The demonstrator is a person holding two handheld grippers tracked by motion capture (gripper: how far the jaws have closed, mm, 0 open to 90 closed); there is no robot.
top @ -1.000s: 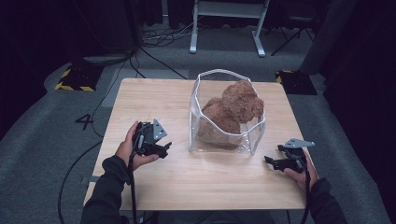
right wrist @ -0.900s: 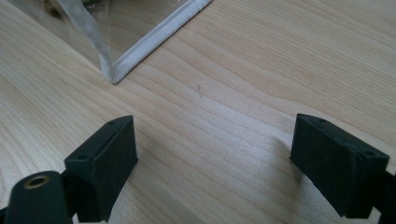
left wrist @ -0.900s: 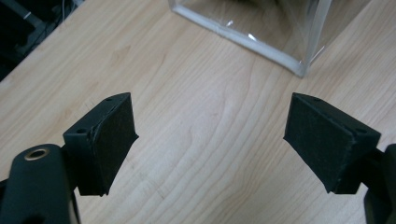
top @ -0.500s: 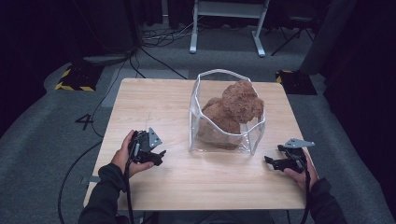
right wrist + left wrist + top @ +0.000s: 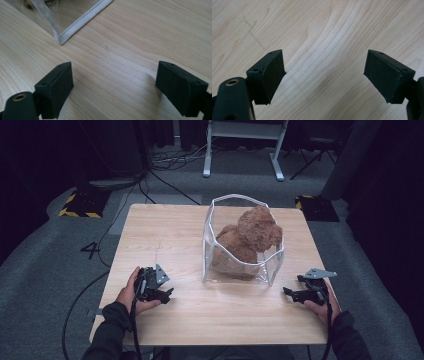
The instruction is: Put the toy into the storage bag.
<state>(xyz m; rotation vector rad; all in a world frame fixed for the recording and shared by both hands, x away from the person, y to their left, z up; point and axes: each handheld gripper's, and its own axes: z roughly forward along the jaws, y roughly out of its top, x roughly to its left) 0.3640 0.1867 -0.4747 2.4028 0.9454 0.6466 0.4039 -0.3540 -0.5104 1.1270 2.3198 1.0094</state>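
A clear plastic bag [image 5: 240, 265] with white seams stands upright in the middle of the wooden table [image 5: 165, 230]. Inside it sits a brown plush toy [image 5: 252, 235] whose top rises above the bag's rim. My left gripper [image 5: 167, 294] rests low at the table's front left, jaws wide open over bare wood [image 5: 324, 75]. My right gripper [image 5: 289, 292] sits at the front right, also open with nothing between the jaws [image 5: 112, 87]. In the right gripper view the bag's bottom corner [image 5: 60, 40] lies a short way beyond the jaws.
Grey carpet surrounds the table. Black cables [image 5: 165, 182] run across the floor at the back, near a white frame stand [image 5: 242, 150]. A yellow-black striped block [image 5: 80, 202] lies on the floor to the left, another [image 5: 317, 205] to the right.
My left gripper has moved toward the table's front edge and sunk lower. The right gripper and the bag have stayed put.
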